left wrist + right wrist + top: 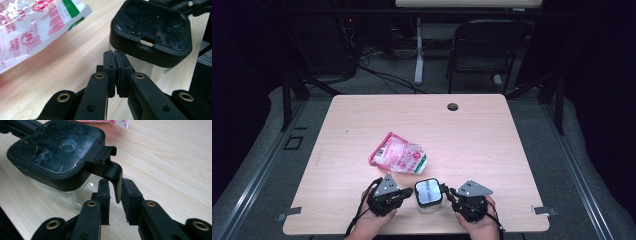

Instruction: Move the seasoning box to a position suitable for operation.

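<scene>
The container (428, 193) stands near the table's (492, 135) front edge, between the closed, empty left gripper (115, 72) and the right gripper (115, 195), whose parted jaws straddle its latch tab (113, 173) without clearly pinching it. If that loose hold slips off the tab, the lid will stay locked, or the unheld container may slide toward the pink packet (398, 154) behind it.

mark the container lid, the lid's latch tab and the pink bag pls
container lid (55, 147), right gripper view, on the middle of its dark top panel.
latch tab (115, 177), right gripper view, on the hanging flap between the jaws.
pink bag (397, 154), high view, on the middle of the printed face.
</scene>
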The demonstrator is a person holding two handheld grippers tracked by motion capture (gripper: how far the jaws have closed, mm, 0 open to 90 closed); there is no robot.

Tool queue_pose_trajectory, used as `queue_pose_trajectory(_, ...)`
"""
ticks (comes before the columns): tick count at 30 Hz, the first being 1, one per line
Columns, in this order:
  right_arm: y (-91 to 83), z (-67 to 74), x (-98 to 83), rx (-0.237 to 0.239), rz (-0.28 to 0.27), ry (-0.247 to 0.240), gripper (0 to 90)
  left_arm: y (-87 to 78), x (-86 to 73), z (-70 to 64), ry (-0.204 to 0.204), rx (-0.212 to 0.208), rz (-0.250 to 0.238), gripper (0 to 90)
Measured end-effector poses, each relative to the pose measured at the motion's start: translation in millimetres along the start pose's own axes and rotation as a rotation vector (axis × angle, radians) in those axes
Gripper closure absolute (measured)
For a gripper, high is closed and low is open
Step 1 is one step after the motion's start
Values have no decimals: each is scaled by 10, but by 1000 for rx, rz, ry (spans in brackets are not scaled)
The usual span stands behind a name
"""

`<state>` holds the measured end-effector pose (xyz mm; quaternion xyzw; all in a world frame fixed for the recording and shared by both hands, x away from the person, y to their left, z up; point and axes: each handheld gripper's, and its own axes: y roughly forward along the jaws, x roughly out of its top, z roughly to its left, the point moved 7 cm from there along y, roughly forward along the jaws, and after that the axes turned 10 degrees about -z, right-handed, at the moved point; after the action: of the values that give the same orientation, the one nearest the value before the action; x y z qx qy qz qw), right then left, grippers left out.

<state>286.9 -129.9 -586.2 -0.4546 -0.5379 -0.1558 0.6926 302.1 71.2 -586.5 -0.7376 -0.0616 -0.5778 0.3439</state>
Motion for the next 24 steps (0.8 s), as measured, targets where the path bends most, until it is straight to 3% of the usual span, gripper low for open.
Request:
queue_pose_trajectory(4,-96,-27,16,8,-24,45,719,-49,28,48,-22,7,-21,881)
queue_pose_trajectory(9,-200,-114,135,-15,-75,88,703,-90,73,82,-36,17,-40,866)
queue_pose_trajectory(14,-197,-132,226,-24,-96,63,701,-118,114,94,-36,21,-47,860)
queue_pose_trajectory(16,-216,-159,372,-28,-122,53,677,-136,166,80,-16,25,-51,846)
queue_pose_trajectory(19,-217,-170,472,-28,-127,47,676,-133,203,52,-24,15,-52,833)
queue_pose_trajectory(20,-200,-172,560,-30,-125,48,691,-128,214,41,-23,11,-49,821)
queue_pose_trajectory(24,-150,-151,624,-27,-95,45,709,-100,229,15,-25,-7,-38,795)
